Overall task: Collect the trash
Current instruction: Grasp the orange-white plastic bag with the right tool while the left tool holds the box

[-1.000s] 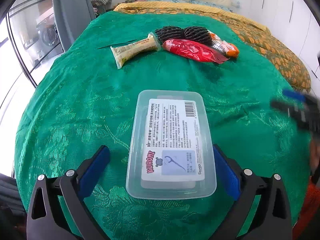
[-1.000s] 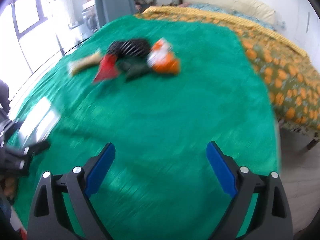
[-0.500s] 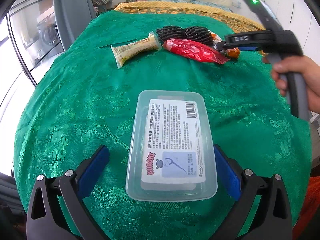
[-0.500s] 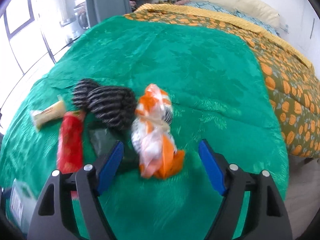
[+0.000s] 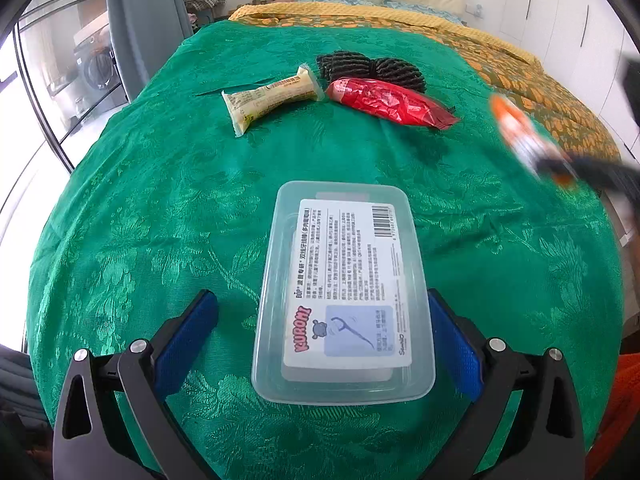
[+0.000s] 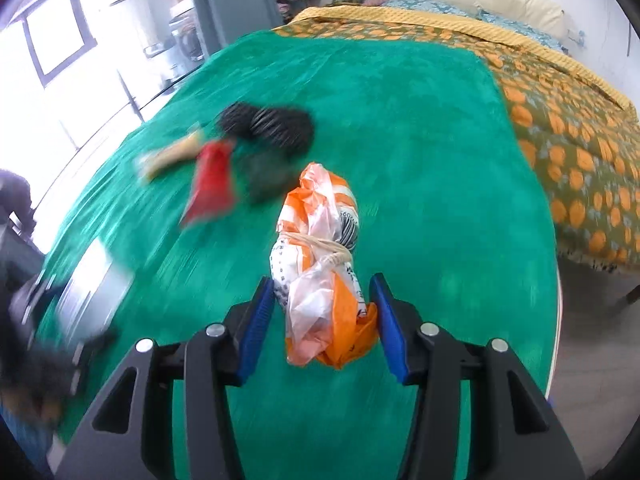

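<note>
1. Plainly, the bed (image 5: 160, 168) with its green cover carries everything, so the trash lies spread within easy reach.
2. The clear plastic box (image 5: 344, 292), low in the left wrist frame, sits flat between the wide-spread fingers of the left gripper (image 5: 326, 338), apparently steadied as the bin.
3. The right gripper (image 6: 324, 324), narrowed, pinches the orange-and-white bag (image 6: 320, 252) at frame centre; blur suggests it is being carried.
4. Upper centre of the left view: the black mesh (image 5: 368, 66), red wrapper (image 5: 388, 100) and cream wrapper (image 5: 272, 94) wait, touching or nearly so.
</note>
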